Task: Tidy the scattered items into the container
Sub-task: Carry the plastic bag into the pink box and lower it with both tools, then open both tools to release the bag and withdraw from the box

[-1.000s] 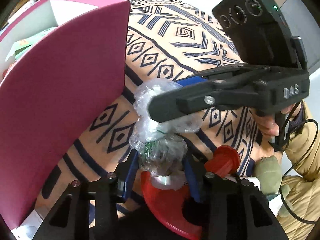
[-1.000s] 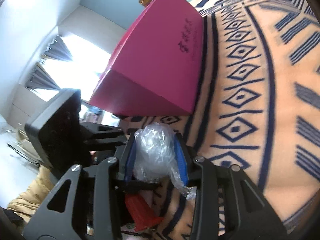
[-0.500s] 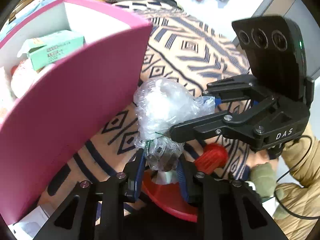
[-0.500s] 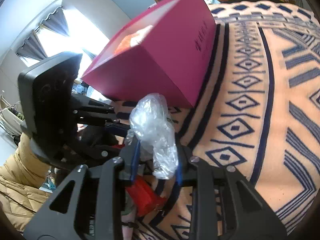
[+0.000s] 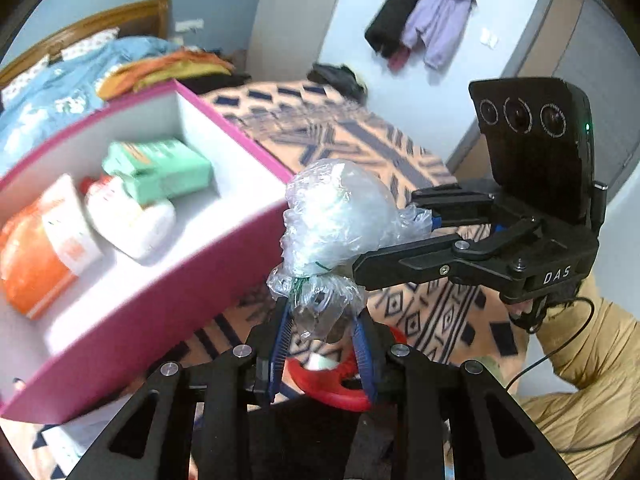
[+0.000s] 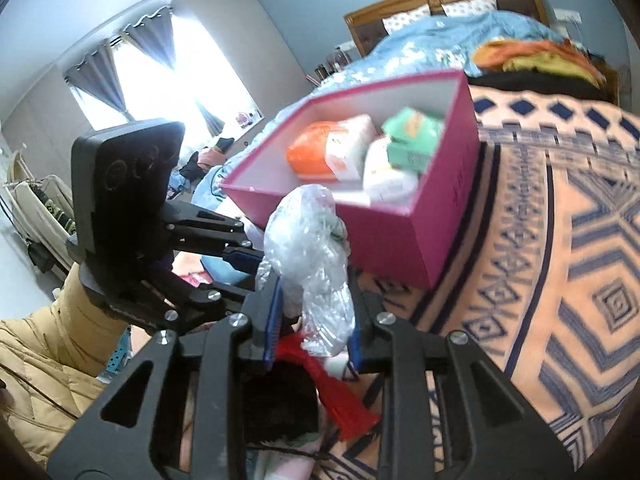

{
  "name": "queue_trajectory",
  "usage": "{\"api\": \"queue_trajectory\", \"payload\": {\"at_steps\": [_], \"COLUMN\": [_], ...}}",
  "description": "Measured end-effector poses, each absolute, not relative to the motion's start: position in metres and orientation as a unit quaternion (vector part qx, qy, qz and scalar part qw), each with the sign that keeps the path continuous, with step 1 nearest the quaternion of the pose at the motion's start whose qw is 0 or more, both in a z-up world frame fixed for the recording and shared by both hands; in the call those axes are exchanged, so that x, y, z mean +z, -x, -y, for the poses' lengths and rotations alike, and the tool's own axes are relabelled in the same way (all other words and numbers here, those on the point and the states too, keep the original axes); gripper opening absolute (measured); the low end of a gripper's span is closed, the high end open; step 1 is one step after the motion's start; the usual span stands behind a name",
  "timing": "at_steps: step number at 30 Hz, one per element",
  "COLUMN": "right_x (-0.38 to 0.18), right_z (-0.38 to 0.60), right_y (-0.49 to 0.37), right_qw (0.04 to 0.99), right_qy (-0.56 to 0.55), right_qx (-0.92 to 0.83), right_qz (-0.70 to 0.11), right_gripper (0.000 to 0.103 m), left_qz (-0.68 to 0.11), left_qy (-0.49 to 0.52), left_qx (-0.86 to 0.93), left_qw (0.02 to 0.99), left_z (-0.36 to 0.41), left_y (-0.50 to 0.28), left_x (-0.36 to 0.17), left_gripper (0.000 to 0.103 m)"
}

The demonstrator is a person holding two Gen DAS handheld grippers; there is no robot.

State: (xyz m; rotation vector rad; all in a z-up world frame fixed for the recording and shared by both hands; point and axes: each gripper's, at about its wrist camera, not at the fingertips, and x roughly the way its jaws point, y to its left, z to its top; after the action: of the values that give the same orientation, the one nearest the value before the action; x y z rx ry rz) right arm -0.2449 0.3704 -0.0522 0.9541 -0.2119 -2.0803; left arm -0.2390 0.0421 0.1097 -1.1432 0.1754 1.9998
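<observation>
A clear plastic-wrapped bundle (image 5: pixel 336 220) is held in the air by both grippers, just right of the pink box (image 5: pixel 168 280). My left gripper (image 5: pixel 322 320) is shut on its lower knotted end. My right gripper (image 6: pixel 314 316) is shut on the same bundle (image 6: pixel 308 248); in the left wrist view its fingers (image 5: pixel 404 256) reach in from the right. The pink box (image 6: pixel 404 232) is open on top and holds a green carton (image 5: pixel 160 168), a white pouch (image 5: pixel 132 216) and an orange packet (image 5: pixel 32 264).
A red plastic toy (image 5: pixel 336 380) lies on the orange and blue patterned blanket (image 6: pixel 560 280) below the grippers. A bed with blue bedding (image 6: pixel 440 36) stands behind the box. Coats (image 5: pixel 424 28) hang on the far wall.
Both grippers have lifted the bundle from blanket level to above the box's rim. The inside of the box has come into view.
</observation>
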Motion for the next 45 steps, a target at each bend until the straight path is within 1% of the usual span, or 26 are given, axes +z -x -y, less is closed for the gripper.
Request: {"api": "queue_trajectory", "payload": {"at_steps": [4,5,8,11,16,20,22,24,32,35,40,45], "right_x": [-0.032,-0.027,-0.012,-0.010,-0.018,-0.028,-0.034,-0.039,-0.052,-0.053,-0.054,-0.054], "right_z": [-0.360,-0.358,-0.350,-0.341,-0.325,-0.316,-0.312,-0.309,-0.293,-0.289,-0.289,-0.285], "right_y": [0.259,0.262,0.273,0.293,0.318,0.328,0.334,0.339,0.355,0.357,0.355,0.355], "right_qw": [0.404,0.403,0.399,0.384,0.362,0.342,0.331,0.319,0.273,0.261,0.253,0.246], "right_qy": [-0.366,-0.362,-0.352,-0.363,-0.388,-0.407,-0.418,-0.428,-0.451,-0.449,-0.448,-0.444], "right_qx": [-0.835,-0.838,-0.844,-0.848,-0.847,-0.847,-0.846,-0.845,-0.847,-0.849,-0.851,-0.852], "right_qz": [0.072,0.069,0.060,0.047,0.027,0.004,-0.009,-0.020,-0.074,-0.096,-0.108,-0.125], "right_gripper": [0.029,0.029,0.029,0.029,0.029,0.029,0.029,0.029,0.028,0.028,0.028,0.028], "left_qz": [-0.055,-0.052,-0.044,-0.031,0.000,0.004,0.005,0.009,0.021,0.028,0.032,0.034], "left_qy": [0.434,0.433,0.432,0.441,0.466,0.486,0.496,0.509,0.546,0.553,0.559,0.556], "left_qx": [0.809,0.811,0.820,0.823,0.815,0.805,0.801,0.795,0.778,0.773,0.769,0.774], "left_qw": [0.392,0.389,0.373,0.358,0.344,0.340,0.336,0.331,0.311,0.308,0.307,0.301], "left_z": [-0.105,-0.104,-0.091,-0.110,-0.114,-0.113,-0.124,-0.117,-0.122,-0.121,-0.121,-0.117], "left_y": [0.224,0.263,0.281,0.320,0.333,0.353,0.357,0.368,0.383,0.385,0.386,0.378], "left_x": [0.079,0.073,0.071,0.054,0.045,0.037,0.021,0.010,-0.033,-0.040,-0.049,-0.048], "left_gripper": [0.030,0.030,0.030,0.030,0.030,0.030,0.030,0.028,0.028,0.028,0.028,0.028]}}
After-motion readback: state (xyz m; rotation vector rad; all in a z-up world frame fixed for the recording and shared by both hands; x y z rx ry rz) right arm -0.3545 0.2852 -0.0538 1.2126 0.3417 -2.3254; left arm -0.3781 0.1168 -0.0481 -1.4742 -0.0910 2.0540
